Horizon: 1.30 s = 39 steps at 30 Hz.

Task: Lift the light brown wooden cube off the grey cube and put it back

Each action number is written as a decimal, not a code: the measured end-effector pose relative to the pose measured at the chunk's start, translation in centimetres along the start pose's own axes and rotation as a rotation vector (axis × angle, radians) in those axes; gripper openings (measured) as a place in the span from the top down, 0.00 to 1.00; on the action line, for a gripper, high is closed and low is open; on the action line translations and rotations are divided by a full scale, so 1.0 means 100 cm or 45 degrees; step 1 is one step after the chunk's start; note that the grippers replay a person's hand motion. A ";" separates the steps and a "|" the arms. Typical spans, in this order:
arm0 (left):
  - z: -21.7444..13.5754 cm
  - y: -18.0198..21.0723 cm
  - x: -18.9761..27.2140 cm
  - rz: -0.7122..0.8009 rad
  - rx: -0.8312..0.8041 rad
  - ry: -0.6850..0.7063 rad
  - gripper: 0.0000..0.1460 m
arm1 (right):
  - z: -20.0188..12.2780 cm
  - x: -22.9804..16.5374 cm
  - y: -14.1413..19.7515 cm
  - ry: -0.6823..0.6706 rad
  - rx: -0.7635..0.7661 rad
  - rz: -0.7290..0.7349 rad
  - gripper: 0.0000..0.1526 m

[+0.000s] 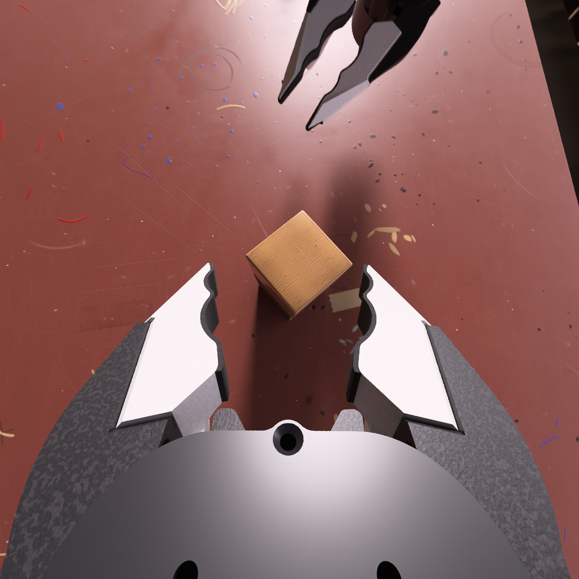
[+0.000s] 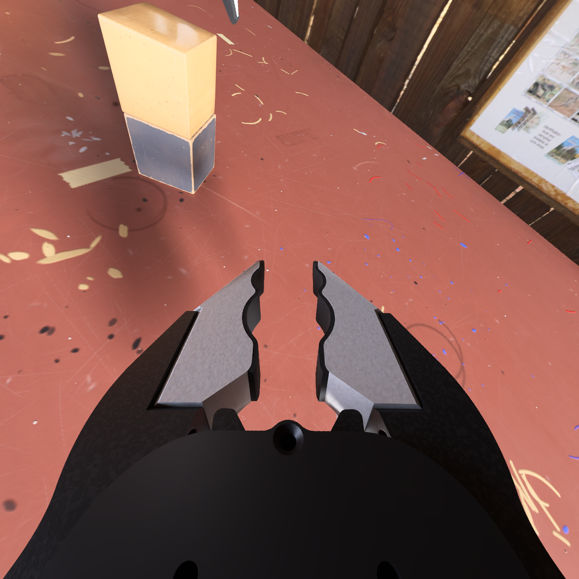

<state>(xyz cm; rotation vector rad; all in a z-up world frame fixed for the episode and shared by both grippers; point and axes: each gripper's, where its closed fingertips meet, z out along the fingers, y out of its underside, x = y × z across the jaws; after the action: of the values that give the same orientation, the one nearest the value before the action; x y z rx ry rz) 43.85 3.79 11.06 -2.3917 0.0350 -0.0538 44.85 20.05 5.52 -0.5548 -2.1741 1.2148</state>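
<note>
Two cubes stand stacked on the red-brown bench [image 2: 313,203]: the light brown wooden cube [image 2: 163,67] sits squarely on top of the grey cube [image 2: 172,155], and nothing is gripping either.

From my left wrist view I look steeply down on the stack, so only the wooden cube's top face and slivers of its sides show [image 1: 297,260]; the grey cube beneath is almost wholly hidden there. My left gripper [image 1: 287,266] hangs above the stack with its fingers spread wide and nothing between them; the wooden cube appears in the gap just beyond the fingertips, untouched.

My right gripper [image 2: 288,266] is also released, its fingers parted with only bare bench between them. It is well apart from the stack, which lies far and to the left in that view. In the left wrist view the same right gripper [image 1: 316,100] enters from the far edge, its body cut off by the frame.

A strip of pale tape [image 2: 94,172] lies on the bench just beside the grey cube. Paint flecks and wood shavings dot the surface. Beyond the bench's right edge is a dark plank wall [image 2: 391,62] with a framed board of small pictures [image 2: 539,94], partly cut off.
</note>
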 end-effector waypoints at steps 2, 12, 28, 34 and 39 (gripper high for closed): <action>-0.005 -0.003 0.000 -0.029 0.059 -0.055 0.38 | 0.000 0.000 -0.001 -0.001 0.005 -0.006 0.80; -0.008 0.018 0.016 -0.721 0.341 -0.797 0.34 | -0.006 -0.004 -0.010 0.004 0.048 -0.037 0.80; 0.023 0.012 0.005 -0.389 0.361 -0.622 0.58 | -0.005 -0.003 -0.008 0.004 0.044 -0.025 0.81; 0.023 0.011 0.000 -0.298 0.330 -0.521 0.58 | -0.005 -0.004 -0.008 -0.002 0.039 -0.036 0.81; 0.024 0.012 -0.006 -0.326 0.358 -0.533 0.58 | -0.005 -0.004 -0.007 -0.006 0.038 -0.030 0.81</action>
<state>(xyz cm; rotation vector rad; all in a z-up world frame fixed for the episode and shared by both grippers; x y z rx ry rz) 43.37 4.58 8.53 -2.0700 -0.4463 0.3024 45.44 19.72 6.25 -0.5128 -2.1569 1.2353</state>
